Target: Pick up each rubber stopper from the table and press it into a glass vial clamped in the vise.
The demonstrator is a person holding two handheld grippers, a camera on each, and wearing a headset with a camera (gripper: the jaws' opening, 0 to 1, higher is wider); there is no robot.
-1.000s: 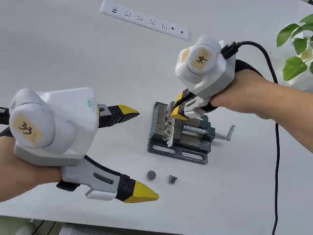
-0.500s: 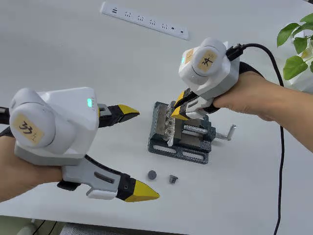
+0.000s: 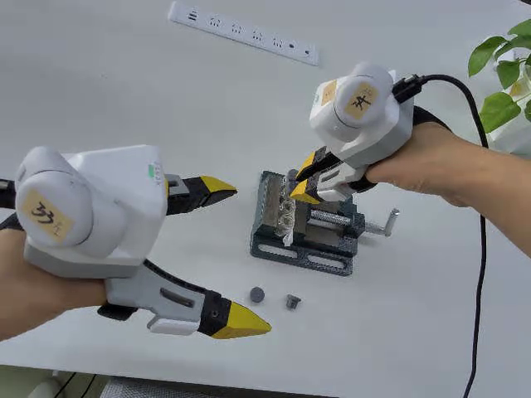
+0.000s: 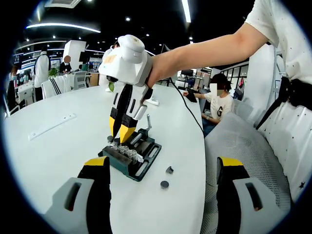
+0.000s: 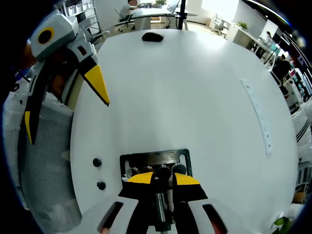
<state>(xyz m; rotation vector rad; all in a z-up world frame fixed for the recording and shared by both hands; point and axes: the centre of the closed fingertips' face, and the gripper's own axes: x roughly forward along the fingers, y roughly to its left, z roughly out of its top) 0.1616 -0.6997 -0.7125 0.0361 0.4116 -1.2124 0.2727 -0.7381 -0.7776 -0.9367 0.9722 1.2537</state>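
Observation:
A dark vise (image 3: 309, 250) (image 4: 139, 168) (image 5: 153, 158) stands mid-table and clamps a row of clear glass vials (image 3: 286, 218) (image 4: 129, 153). My right gripper (image 3: 302, 187) (image 4: 120, 133) (image 5: 164, 178) points down onto the vials, shut on a dark rubber stopper (image 5: 161, 172) at its yellow tips. Two more grey stoppers lie loose on the table in front of the vise, one (image 3: 257, 294) (image 4: 165, 184) (image 5: 101, 185) lying flat and one (image 3: 292, 302) (image 4: 169, 169) (image 5: 97, 162) beside it. My left gripper (image 3: 231, 256) (image 4: 163, 164) (image 5: 66, 118) hovers left of the vise, wide open with nothing in it.
A white power strip (image 3: 245, 33) (image 5: 258, 117) lies at the far side of the white table. The vise handle (image 3: 386, 225) sticks out to the right. A black cable (image 3: 477, 249) trails from the right gripper. A potted plant (image 3: 504, 75) stands at the right edge.
The right gripper's body has risen and swung a little to the right, its tips staying over the vials. The left gripper and the loose stoppers have held still.

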